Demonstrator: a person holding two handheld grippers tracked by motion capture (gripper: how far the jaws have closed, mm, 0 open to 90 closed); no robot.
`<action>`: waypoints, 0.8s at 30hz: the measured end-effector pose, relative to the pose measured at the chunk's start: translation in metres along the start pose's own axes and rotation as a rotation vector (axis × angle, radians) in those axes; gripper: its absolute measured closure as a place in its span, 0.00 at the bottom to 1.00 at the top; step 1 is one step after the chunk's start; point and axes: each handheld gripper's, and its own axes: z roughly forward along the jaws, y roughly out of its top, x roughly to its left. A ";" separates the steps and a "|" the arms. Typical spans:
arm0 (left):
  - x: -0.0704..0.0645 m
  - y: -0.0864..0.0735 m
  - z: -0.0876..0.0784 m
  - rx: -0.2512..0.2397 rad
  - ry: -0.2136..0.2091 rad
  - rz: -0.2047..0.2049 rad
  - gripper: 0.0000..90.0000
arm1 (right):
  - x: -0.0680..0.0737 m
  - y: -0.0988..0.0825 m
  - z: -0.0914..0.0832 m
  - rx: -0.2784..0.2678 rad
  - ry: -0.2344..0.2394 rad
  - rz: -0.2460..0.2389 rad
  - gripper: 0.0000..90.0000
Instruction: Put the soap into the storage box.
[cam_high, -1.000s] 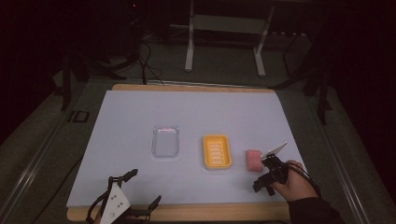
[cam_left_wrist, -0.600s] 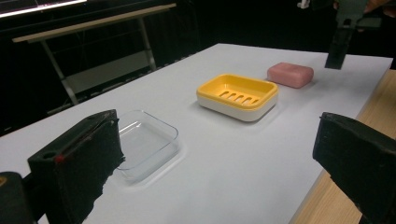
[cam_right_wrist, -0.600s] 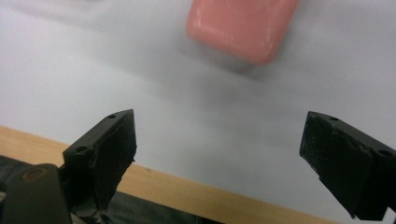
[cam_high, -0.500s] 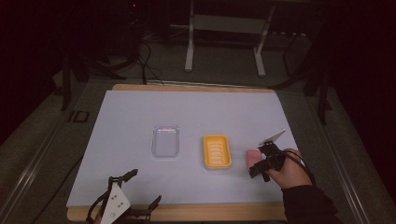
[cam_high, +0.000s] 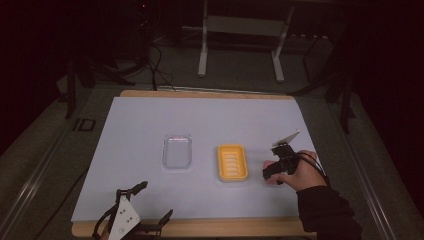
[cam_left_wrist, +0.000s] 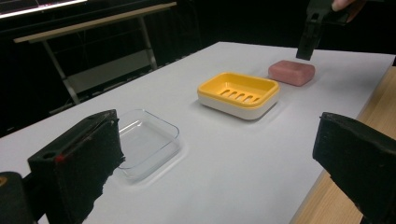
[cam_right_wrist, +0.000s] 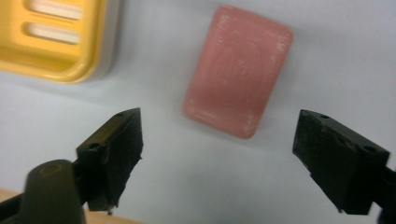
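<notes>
The right tongs have slid in from the bench's right edge and now hang spread wide over the pink soap, which lies just right of the yellow dish. The left tongs rest spread at the near edge of the white bench, unmoved, a clear tray mid-bench, dark room with a metal stand beyond.

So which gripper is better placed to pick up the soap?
The right gripper. It hangs over the pink soap with jaws open wider than the bar. The left gripper sits at the table's near edge, far across from the soap, past the yellow dish.
</notes>
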 end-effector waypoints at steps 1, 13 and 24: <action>0.000 0.000 0.000 0.001 0.000 0.000 0.02 | 0.000 0.001 0.001 0.009 0.020 0.015 0.15; 0.000 0.000 0.000 0.003 0.001 0.000 0.02 | -0.004 0.018 0.017 -0.013 -0.055 0.093 0.26; 0.000 0.000 0.000 0.007 0.001 0.003 0.02 | -0.002 0.026 0.039 -0.007 -0.085 0.115 0.24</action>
